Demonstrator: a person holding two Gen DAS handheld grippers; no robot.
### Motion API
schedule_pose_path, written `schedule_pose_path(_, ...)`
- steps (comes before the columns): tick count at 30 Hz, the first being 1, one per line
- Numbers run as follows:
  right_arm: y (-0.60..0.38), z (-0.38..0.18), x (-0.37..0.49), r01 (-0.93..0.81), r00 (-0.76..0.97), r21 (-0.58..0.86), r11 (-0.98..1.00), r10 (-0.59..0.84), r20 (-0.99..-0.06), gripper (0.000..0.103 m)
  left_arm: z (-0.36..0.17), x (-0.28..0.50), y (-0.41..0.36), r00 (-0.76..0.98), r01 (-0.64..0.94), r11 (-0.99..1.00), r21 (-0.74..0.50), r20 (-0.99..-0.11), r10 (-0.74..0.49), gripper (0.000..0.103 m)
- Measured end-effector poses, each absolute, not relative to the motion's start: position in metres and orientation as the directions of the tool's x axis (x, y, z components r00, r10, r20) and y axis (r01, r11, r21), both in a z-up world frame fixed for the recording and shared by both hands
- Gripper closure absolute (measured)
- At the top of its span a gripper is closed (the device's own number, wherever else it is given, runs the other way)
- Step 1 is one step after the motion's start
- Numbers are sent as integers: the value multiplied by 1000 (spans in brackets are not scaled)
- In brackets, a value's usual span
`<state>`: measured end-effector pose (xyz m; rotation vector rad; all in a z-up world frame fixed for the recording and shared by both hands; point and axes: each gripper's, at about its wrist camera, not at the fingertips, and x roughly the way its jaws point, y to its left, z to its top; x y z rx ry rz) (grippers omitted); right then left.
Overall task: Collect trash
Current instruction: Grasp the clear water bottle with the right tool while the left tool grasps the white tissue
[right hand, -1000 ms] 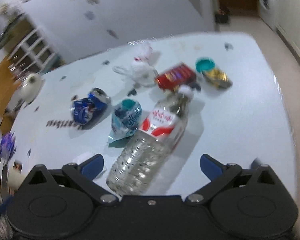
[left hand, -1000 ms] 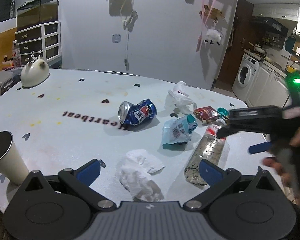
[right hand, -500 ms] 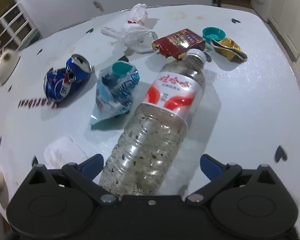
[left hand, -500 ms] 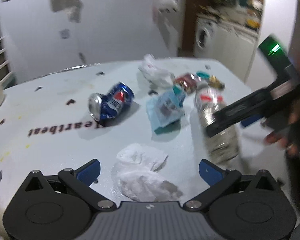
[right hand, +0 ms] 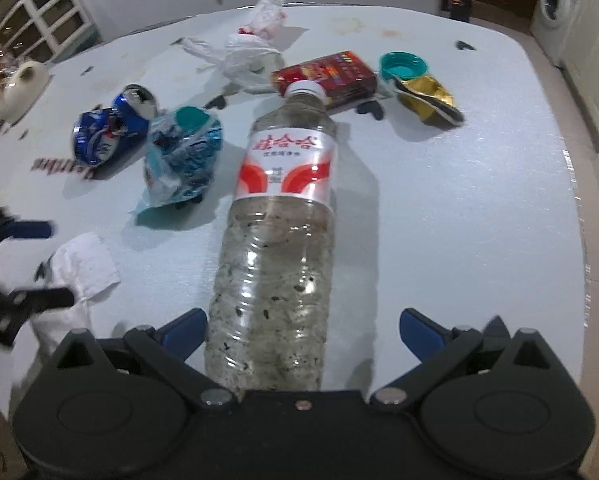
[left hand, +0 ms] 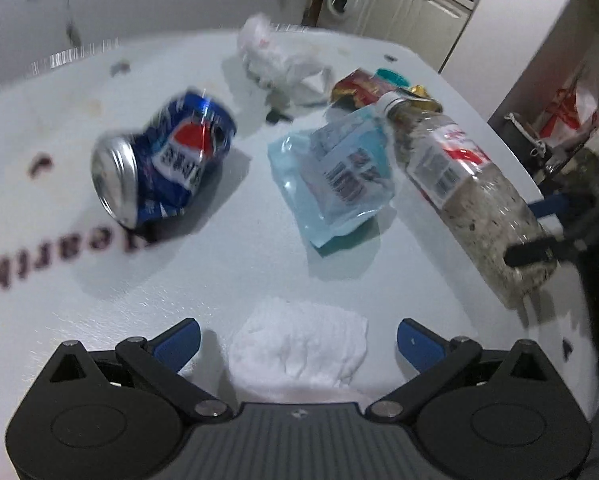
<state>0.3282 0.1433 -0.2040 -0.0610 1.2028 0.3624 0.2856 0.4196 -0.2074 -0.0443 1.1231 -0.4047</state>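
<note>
On the table (right hand: 479, 200), from the left: a crushed can (left hand: 167, 164), a blue pouch (left hand: 339, 184), then the bottle (right hand: 275, 232). The left gripper (left hand: 297, 340) has fingers spread wide, a tissue (left hand: 299, 348) lying between them. The right gripper (right hand: 303, 330) is likewise spread; the bottle's base lies between its fingers, against the left one, clear of the right.

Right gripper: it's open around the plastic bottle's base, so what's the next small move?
Probably close the right gripper on the plastic bottle. Its jaws stand wide open and the bottle's lower end already lies between them, nearer the left finger, on the table. Centring slightly first may help. The left gripper is open over the tissue.
</note>
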Motion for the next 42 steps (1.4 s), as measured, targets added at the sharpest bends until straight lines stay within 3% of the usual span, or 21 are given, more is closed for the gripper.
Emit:
schedule_pose_path(6,145,-206,330,-370,283,152,917,267,-921,0,-204,283,420,279,326,879,-349,-853,-442,0)
schedule_pose_path(16,129,-203,341,-354,326,117,928,240,-914,0,-194,213,366,220,496,851,-174,-923,-317,3)
schedule_pose_path(19,123,-202,342,-344,328,115,932,234,-915,1,-196,200,354,248,502,859,-97,-936,-251,14)
schedule_pose_path(21,121,-202,341,-338,324,125,933,240,-915,13,-200,196,351,280,481,875,-47,-938,-204,27)
schedule_pose_path(23,123,-202,338,-336,318,147,930,259,-912,37,-201,193,351,315,437,899,-10,-935,-164,37)
schedule_pose_path(27,129,-204,335,-330,320,147,933,257,-912,39,-198,194,358,365,307,952,-5,-923,-122,57)
schedule_pose_path(33,136,-202,326,-360,320,136,923,259,-911,41,-198,199,365,413,130,991,-39,-906,-89,76)
schedule_pose_path(36,134,-201,320,-367,321,132,921,258,-911,42,-195,197,366,432,48,997,-63,-899,-77,83)
schedule_pose_path(42,125,-191,303,-379,355,123,917,266,-896,43,-177,186,356,494,-47,995,-89,-868,-54,85)
